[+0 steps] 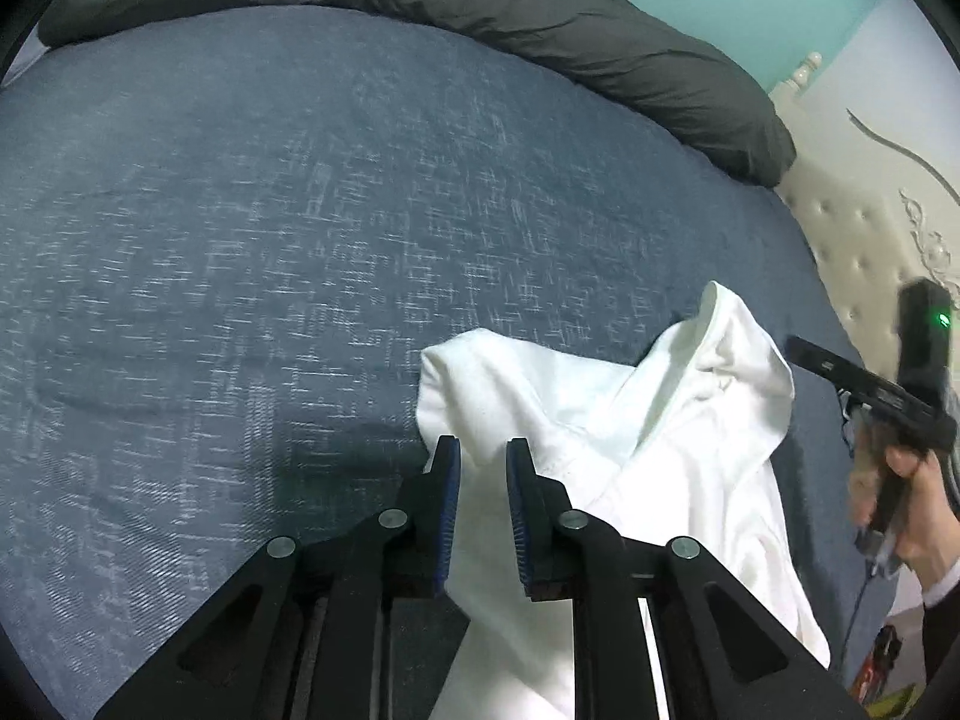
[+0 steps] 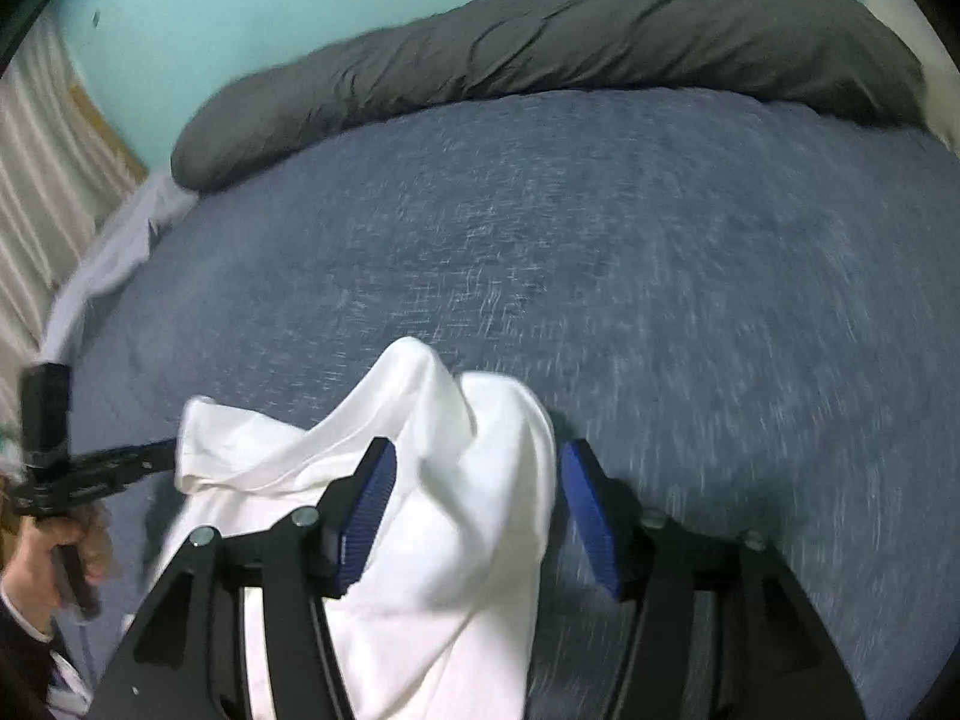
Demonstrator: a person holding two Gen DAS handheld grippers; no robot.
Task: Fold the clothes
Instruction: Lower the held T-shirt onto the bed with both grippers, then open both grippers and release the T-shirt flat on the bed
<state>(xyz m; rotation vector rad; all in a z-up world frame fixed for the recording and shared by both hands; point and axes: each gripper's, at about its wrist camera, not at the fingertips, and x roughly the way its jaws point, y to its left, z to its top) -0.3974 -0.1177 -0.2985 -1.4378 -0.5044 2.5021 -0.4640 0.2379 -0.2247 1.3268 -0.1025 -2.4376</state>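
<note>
A crumpled white garment [image 1: 660, 450] lies on the blue bed cover [image 1: 300, 210], near the front edge. My left gripper [image 1: 483, 468] hovers over the garment's left edge with its jaws a small way apart; white cloth shows in the gap and the pads do not press on it. In the right wrist view the same garment [image 2: 456, 540] bulges up between the fingers of my right gripper [image 2: 477, 480]. That gripper stands wide open around the bulge, its right pad clear of the cloth.
A long dark grey pillow [image 1: 540, 18] [image 2: 570, 42] lies along the far side of the bed. A pale tufted headboard [image 1: 858, 252] stands at the right. A hand [image 1: 918, 498] holds the other gripper's handle. The blue cover [image 2: 660, 270] stretches flat beyond the garment.
</note>
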